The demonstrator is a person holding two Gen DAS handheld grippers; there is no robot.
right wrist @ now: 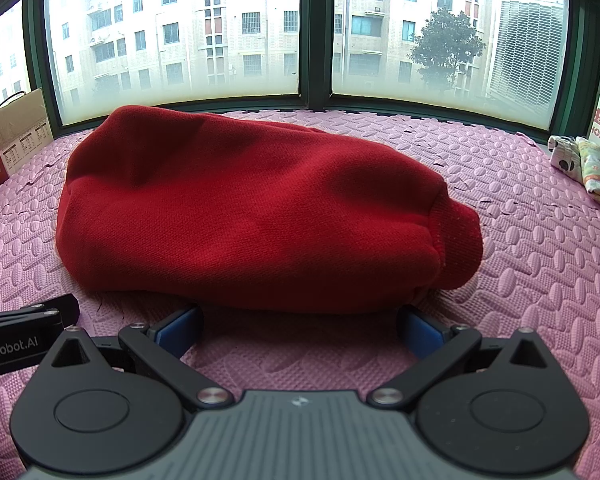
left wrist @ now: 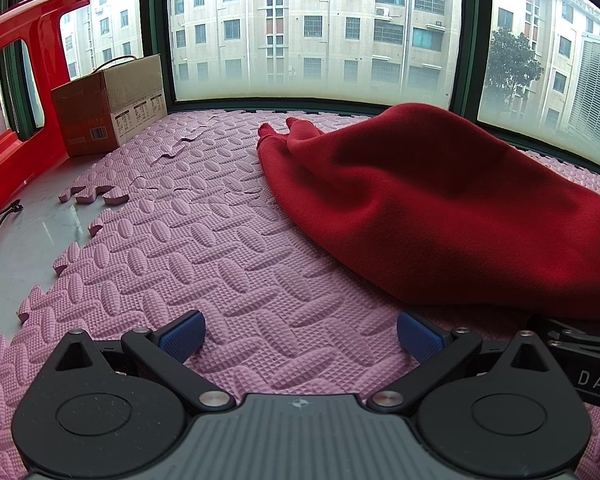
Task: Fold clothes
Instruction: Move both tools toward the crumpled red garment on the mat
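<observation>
A red knitted garment (right wrist: 252, 216) lies in a bulky folded heap on the pink foam mat (right wrist: 520, 280). It also shows in the left wrist view (left wrist: 440, 208), to the right of the left gripper, with a cuff end at its far side. My left gripper (left wrist: 300, 334) is open and empty, low over bare mat (left wrist: 204, 248) left of the garment. My right gripper (right wrist: 300, 330) is open and empty, its blue pads (right wrist: 180, 330) just at the garment's near edge.
A cardboard box (left wrist: 108, 108) and a red plastic chair (left wrist: 16, 80) stand at the back left by the window. A black cable (left wrist: 0, 220) lies on bare floor at the left. Folded patterned cloths (right wrist: 584, 164) lie at the far right. Some mat tiles have come apart.
</observation>
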